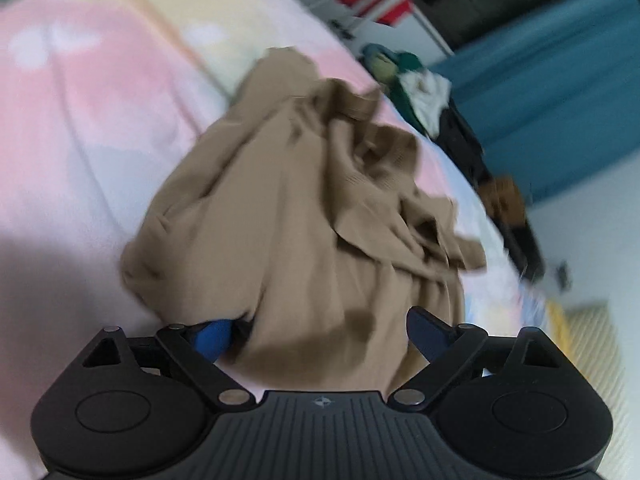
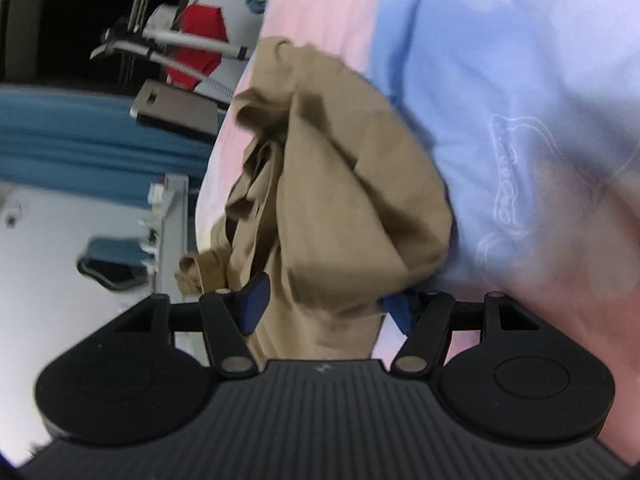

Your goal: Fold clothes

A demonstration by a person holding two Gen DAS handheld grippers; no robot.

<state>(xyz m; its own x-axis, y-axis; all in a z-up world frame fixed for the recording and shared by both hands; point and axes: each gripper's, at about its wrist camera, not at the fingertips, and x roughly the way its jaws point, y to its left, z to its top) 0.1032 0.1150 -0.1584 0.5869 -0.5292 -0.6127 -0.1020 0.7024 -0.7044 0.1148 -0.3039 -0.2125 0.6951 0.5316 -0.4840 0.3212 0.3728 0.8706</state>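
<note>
Right claw (image 2: 326, 304) clenched on tan garment (image 2: 340, 184), left claw (image 1: 320, 332) unclear, above pastel bedspread (image 2: 520, 80).

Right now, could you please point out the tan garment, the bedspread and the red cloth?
Tan garment (image 1: 304, 216): left wrist view, crumpled middle.
Bedspread (image 1: 80, 100): left wrist view, bare pink patch.
Red cloth (image 2: 200, 40): right wrist view, its centre.

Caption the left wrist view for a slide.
Crumpled tan garment on a pastel bedspread, between the left gripper fingers.
</note>
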